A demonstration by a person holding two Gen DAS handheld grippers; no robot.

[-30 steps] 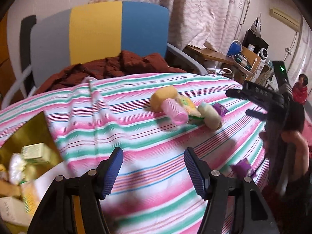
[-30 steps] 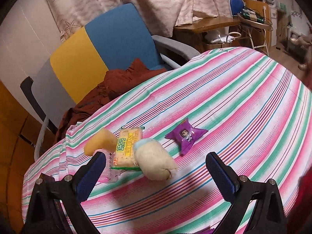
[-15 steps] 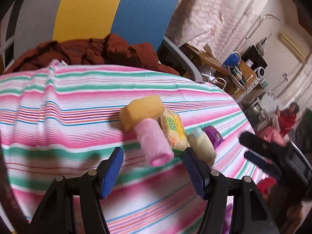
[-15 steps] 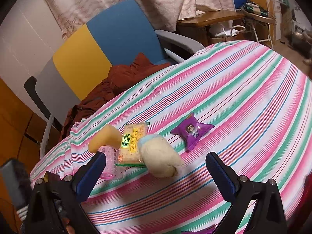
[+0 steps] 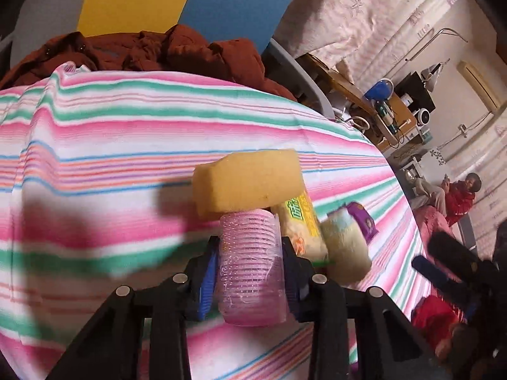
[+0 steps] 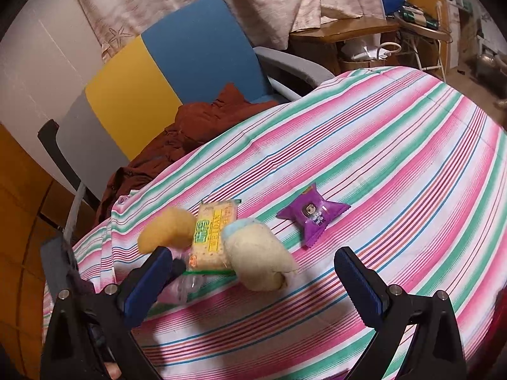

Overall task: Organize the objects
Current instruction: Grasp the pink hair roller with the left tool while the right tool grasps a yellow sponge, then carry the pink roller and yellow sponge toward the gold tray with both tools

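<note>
Striped pink, green and white cloth [image 6: 396, 145] covers your table, with a blue and yellow chair [image 6: 164, 72] and a rust-red garment [image 5: 152, 53] at its far edge. Your left gripper [image 5: 250, 272] pinches the pink ribbed roller [image 5: 250, 266] between its blue pads [image 5: 207, 281]. Touching the roller's far end is a yellow sponge [image 5: 250, 183]; just right of it lie a cracker packet [image 6: 212, 234], a cream plush toy [image 6: 259, 259] and a purple snack packet [image 6: 312, 213]. Your right gripper [image 6: 253, 285] hovers near the toy, fingers spread wide and holding nothing.
</note>
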